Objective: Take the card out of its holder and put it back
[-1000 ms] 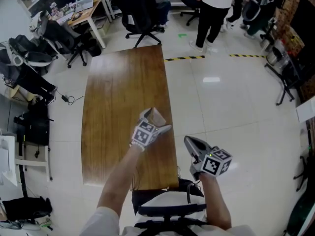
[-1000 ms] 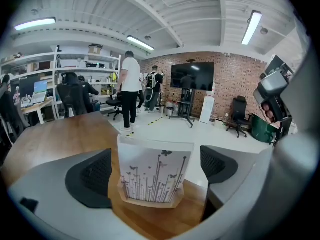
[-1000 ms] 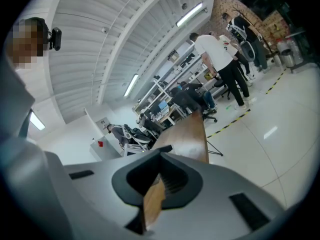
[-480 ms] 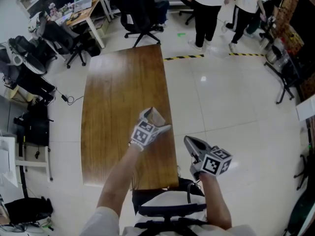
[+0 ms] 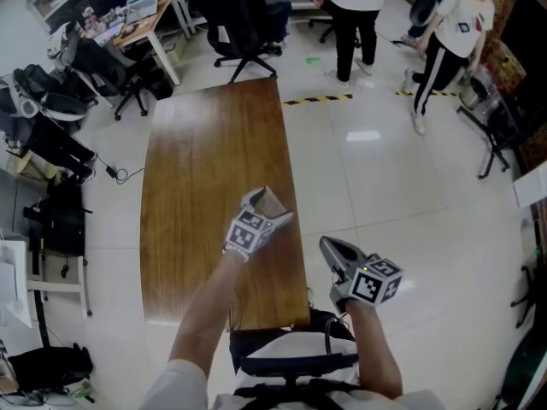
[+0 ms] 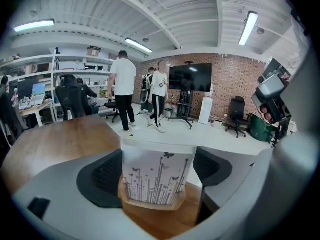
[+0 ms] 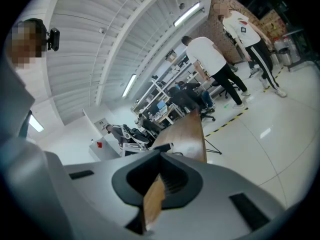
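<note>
A white card [image 6: 156, 176] printed with stems and butterflies stands upright in a small wooden holder [image 6: 150, 204] on the brown table [image 5: 205, 161], near its right edge. My left gripper [image 6: 157, 171] reaches round it. Its jaws have just been closing, and the pads now meet the card's two side edges. In the head view the left gripper [image 5: 269, 202] hides most of the card. My right gripper [image 5: 333, 248] hangs off the table's right side, over the floor. It is shut on a thin wooden piece [image 7: 152, 201], seen edge-on in the right gripper view.
Two people [image 5: 355, 15] [image 5: 444, 32] walk on the white floor beyond the table's far end. Black office chairs [image 5: 248, 15] and desks stand at the back left. A yellow-black tape line [image 5: 320, 101] runs right of the table's far corner. Bags lie at left [image 5: 51, 135].
The left gripper's jaws have narrowed a little round the card. Both hands have stayed where they were. The people at the far end have walked to the right.
</note>
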`<control>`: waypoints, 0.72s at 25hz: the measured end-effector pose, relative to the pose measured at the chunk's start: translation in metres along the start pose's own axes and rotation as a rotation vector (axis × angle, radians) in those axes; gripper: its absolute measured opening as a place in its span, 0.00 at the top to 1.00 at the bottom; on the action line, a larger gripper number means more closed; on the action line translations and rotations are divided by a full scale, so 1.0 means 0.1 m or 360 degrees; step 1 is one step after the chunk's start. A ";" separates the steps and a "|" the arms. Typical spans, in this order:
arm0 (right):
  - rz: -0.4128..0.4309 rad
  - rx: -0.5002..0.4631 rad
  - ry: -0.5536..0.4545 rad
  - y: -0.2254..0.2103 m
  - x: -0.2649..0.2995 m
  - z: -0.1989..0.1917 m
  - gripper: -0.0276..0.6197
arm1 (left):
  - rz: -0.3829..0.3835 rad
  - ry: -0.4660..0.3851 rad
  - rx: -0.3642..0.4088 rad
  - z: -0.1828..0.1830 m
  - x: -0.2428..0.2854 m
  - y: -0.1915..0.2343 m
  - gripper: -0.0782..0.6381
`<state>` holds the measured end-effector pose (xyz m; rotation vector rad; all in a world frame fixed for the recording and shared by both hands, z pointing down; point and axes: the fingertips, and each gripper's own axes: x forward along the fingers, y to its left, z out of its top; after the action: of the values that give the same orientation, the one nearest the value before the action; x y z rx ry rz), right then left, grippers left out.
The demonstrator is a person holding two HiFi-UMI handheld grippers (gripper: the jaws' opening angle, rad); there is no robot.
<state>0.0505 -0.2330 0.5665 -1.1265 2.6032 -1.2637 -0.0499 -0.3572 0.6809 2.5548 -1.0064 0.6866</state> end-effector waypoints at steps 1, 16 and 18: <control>-0.0001 0.0002 -0.0001 0.00 0.00 0.01 0.94 | 0.0002 0.0003 0.0000 0.00 0.00 0.00 0.27; -0.0009 0.0004 -0.0011 0.00 -0.03 -0.01 0.94 | 0.0046 -0.0042 -0.0022 0.05 -0.05 0.05 0.29; -0.0011 0.0000 -0.0007 -0.01 -0.04 -0.03 0.94 | 0.0050 -0.0065 -0.0027 0.09 -0.06 0.04 0.29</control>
<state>0.0529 -0.2293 0.5680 -1.1378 2.5983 -1.2607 -0.0539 -0.3605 0.6706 2.5532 -1.0628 0.6342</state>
